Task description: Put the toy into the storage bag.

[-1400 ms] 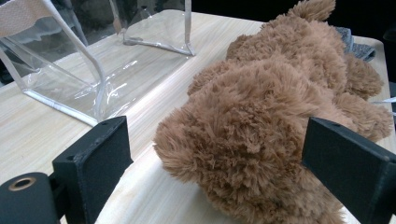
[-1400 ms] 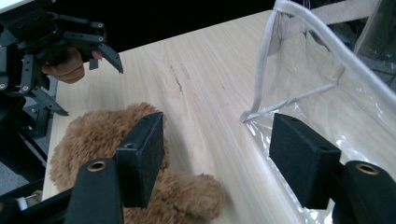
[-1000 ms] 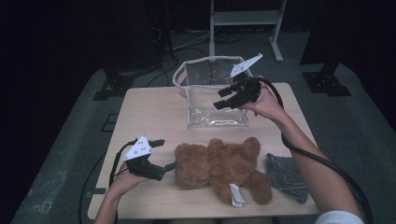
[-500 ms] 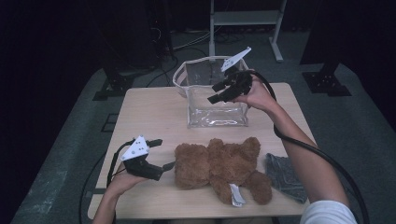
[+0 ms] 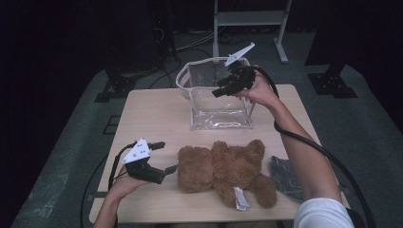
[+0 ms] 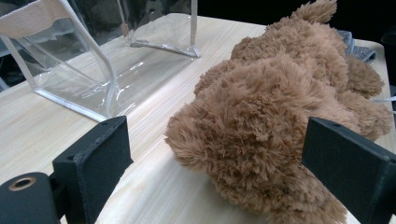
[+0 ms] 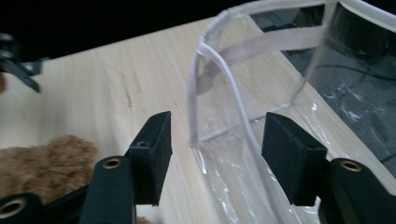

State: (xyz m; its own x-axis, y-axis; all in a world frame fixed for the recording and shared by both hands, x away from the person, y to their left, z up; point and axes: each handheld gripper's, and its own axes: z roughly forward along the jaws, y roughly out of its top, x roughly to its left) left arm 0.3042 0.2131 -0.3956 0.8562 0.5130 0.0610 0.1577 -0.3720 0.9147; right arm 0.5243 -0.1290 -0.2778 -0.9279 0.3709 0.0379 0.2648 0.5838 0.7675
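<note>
We held the right claw (image 5: 223,88) above the clear plastic bag (image 5: 221,111), which stood upright near the far edge of the tabletop (image 5: 152,118). Its jaws had just been closing, yet they remained released: in the right gripper view the bag's white-trimmed rim (image 7: 224,88) ran between the two jaws without either pad pressing on it. The bag's strap handle (image 7: 280,39) lay across the opening beyond the jaws.

We held the left claw (image 5: 164,156) low at the near left of the tabletop, released, with its jaws spread on either side of the head of the brown teddy bear (image 5: 225,168). In the left gripper view the plush fur sat between the jaws (neither pad touched it). The bear lay lengthwise along the near edge, a white label (image 5: 240,198) showing at its lower body.

A folded grey cloth (image 5: 285,178) rested just beside the bear's legs, at the near right, partly under our right forearm. A bare strip of tabletop separated the bear from the bag.
</note>
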